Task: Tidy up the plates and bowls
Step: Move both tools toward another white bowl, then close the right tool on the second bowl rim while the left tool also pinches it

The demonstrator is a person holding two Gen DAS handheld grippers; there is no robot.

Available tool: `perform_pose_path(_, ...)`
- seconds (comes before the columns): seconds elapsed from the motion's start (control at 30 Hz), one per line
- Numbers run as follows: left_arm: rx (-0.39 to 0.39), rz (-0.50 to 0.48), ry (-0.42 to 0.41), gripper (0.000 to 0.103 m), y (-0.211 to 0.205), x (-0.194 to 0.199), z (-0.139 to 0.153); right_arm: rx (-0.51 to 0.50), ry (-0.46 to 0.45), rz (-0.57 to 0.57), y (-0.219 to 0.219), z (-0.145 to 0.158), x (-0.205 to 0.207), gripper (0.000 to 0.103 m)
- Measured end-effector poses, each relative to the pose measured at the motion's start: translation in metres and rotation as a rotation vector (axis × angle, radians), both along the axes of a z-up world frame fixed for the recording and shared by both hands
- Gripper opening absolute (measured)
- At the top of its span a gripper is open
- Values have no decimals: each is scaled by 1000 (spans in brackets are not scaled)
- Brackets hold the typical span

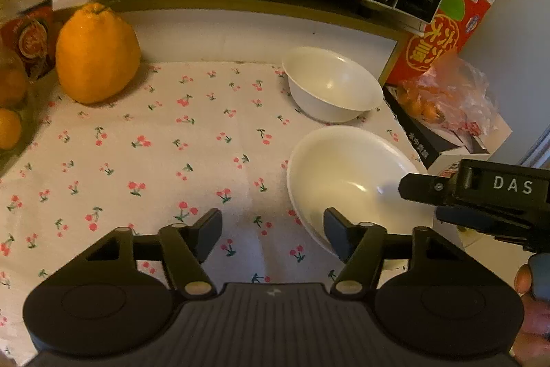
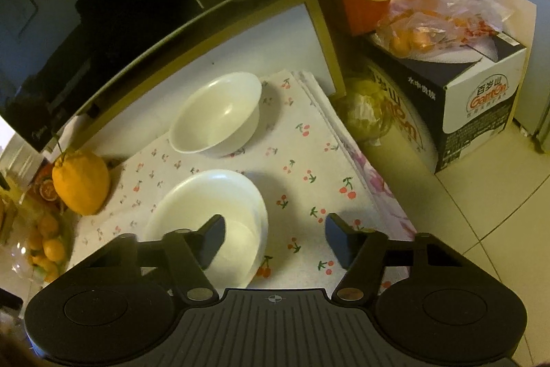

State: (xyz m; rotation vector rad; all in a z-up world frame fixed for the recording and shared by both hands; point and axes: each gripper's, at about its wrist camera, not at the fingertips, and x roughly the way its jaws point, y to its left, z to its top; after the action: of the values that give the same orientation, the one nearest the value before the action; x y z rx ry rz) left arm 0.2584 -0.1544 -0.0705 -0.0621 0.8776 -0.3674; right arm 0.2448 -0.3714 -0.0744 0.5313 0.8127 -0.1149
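Bowls sit on my cherry cloth (image 1: 144,160): from the left wrist, the near bowl (image 1: 347,174) lies right of my left tongs (image 1: 273,231), which stand spread with the right finger over its rim, nothing pinched. From the right wrist, my right tongs (image 2: 275,238) gape too, left finger over that bowl (image 2: 209,205), far bowl (image 2: 220,116) beyond.
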Motion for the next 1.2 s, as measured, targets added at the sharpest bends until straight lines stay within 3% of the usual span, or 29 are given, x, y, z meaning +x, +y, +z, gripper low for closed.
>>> perform_pose_path(0.1, -9, -6, 2, 53, -1, 1, -1, -2, -1, 14, 3, -3, 1, 43)
perform_pose_path(0.3, -20, -28, -3, 32, -2, 0, -1, -25, 9, 41, 10, -6, 3, 21)
perform_pose_path(0.5, -29, -59, -4, 15, -4, -1, -2, -33, 5, 74, 15, -7, 4, 11)
perform_pose_path(0.87, -37, -54, -2, 12, -2, -3, 1, -49, 2, 99, 21, -2, 4, 9)
perform_pose_path(1.2, -50, -54, -18, 12, 2, -17, 26, -44, -26, 82, 22, 18, -10, 9)
